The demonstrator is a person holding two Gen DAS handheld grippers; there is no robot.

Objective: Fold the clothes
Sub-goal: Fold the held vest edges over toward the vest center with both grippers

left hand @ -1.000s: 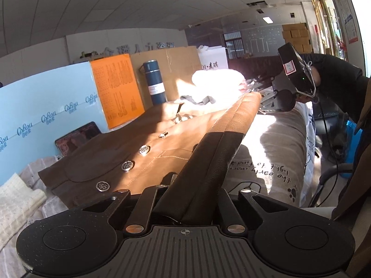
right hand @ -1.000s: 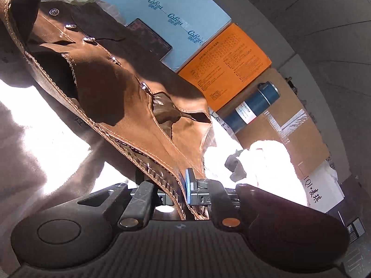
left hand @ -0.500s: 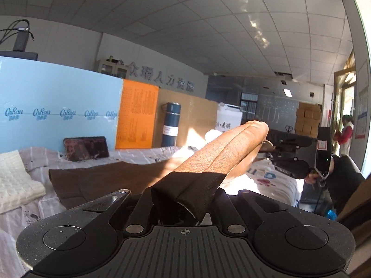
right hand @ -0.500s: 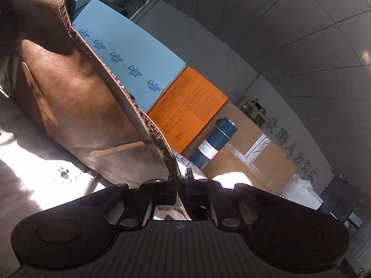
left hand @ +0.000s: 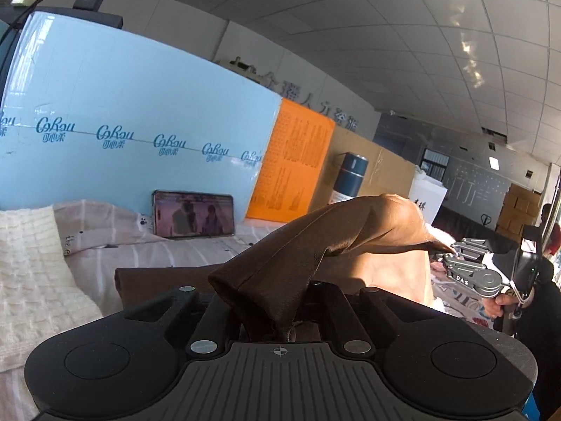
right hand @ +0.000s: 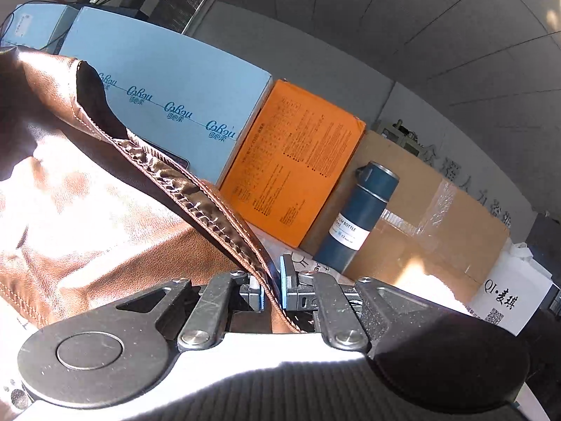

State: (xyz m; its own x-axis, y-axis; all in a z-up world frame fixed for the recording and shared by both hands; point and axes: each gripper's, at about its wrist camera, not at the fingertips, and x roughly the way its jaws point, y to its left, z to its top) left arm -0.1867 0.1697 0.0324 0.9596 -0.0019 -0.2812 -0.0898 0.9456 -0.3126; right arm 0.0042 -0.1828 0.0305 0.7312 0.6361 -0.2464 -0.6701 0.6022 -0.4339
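- Left gripper (left hand: 277, 319): fingertips buried under the brown jacket (left hand: 315, 245)
- Jacket runs off the left edge in the right wrist view
- Phone (left hand: 194, 214) screen too blurred to read

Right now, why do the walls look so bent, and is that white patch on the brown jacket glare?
Left wrist view: the fisheye lens bows the ceiling and the blue board; the brown jacket is mostly shaded. Right wrist view: sunlight washes out part of the jacket and the tool's body, while the dark blue bottle stays sharp.
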